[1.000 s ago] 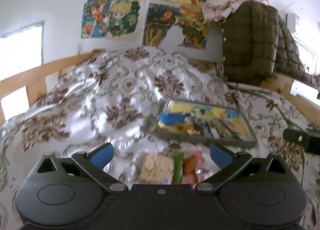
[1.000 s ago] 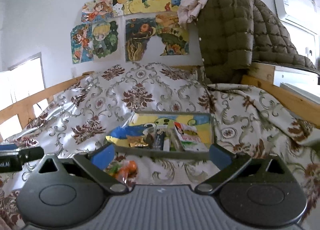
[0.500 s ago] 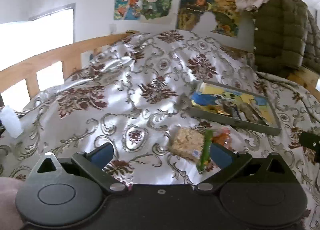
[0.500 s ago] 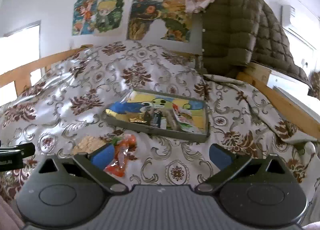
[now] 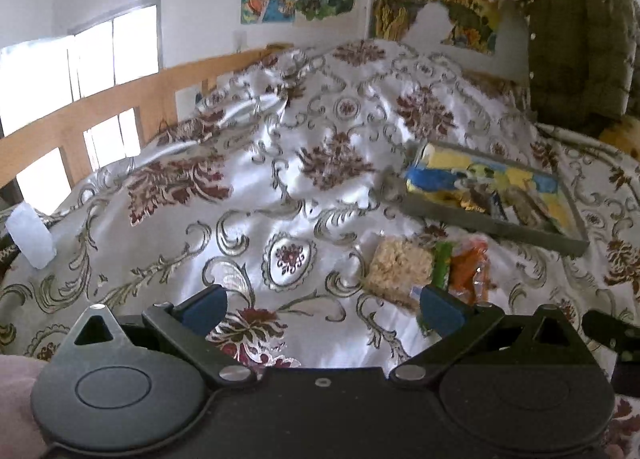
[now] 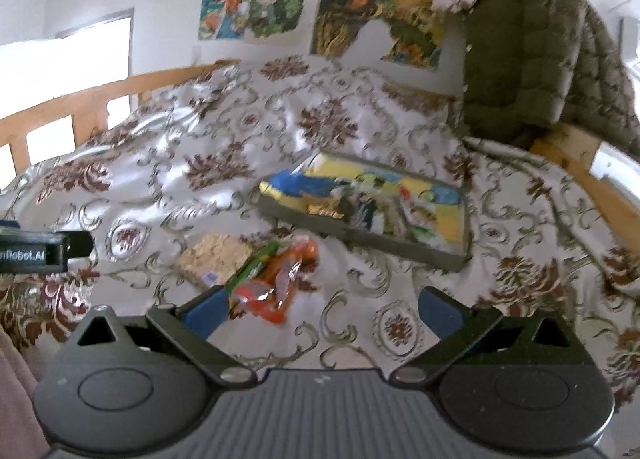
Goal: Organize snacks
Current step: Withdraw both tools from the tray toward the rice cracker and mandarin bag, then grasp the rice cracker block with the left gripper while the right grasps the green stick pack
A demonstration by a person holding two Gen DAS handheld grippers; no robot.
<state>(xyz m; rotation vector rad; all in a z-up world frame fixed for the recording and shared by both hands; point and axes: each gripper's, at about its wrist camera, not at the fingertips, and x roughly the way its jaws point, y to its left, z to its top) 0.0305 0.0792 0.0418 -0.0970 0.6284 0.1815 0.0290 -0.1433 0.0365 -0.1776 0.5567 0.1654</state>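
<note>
Nearest in each wrist view are the two tools. The left gripper (image 5: 322,305) has its jaws spread wide with nothing between them, held over the patterned bedspread (image 5: 280,195). The right gripper (image 6: 322,307) also has its jaws spread and empty.

Just ahead, three snacks lie side by side on the bedspread: a rice cake (image 6: 216,253) on the left, a green stick pack (image 6: 256,265) touching it, and an orange packet (image 6: 282,279) beside that, close to the right gripper's left fingertip.

Beyond them sits a shallow tray (image 6: 360,237) with a yellow-and-blue bottom, holding several small snack packs that are too blurred to tell apart.

Farther back, a quilted jacket (image 6: 532,59) hangs at the right, and posters (image 6: 256,5) cover the wall.
</note>
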